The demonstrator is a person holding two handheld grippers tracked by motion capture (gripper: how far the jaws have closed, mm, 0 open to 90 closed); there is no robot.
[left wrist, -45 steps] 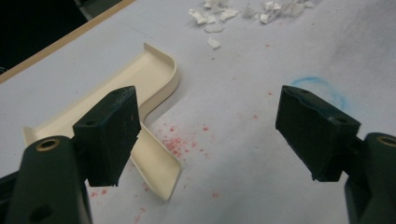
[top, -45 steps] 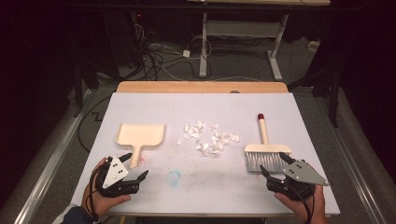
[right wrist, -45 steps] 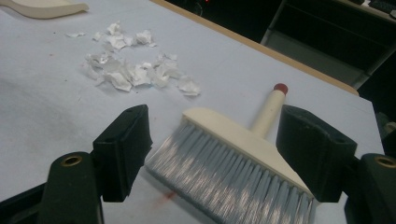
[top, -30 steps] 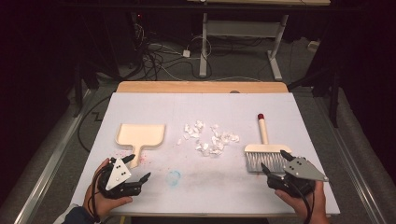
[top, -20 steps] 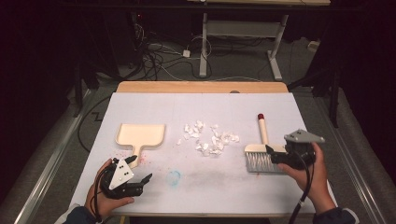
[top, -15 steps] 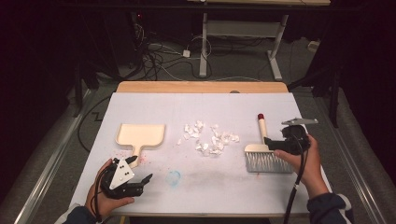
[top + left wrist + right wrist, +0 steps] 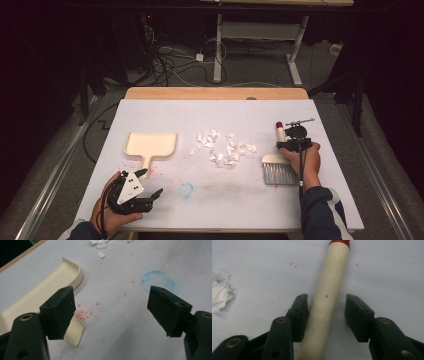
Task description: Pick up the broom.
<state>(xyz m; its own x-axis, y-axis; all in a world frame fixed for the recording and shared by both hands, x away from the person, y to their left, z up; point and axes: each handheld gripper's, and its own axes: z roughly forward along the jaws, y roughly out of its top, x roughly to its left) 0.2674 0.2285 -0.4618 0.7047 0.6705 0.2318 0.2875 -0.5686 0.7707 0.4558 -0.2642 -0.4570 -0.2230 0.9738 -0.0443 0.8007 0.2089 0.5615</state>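
both tongs gape: right tongs (image 7: pixel 325 315) just closing around the brush handle (image 7: pixel 328 297), left tongs (image 7: pixel 112 312) wide, empty.

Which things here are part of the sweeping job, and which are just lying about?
In the job:
brush, its handle between the right gripper jaws
paper scraps
dustpan
left gripper, open, waiting

Lying about:
blue ring stain
red specks
floor cables

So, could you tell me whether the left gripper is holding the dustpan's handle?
No, the left gripper stands open over bare table, with the dustpan handle beside one jaw, ungripped.
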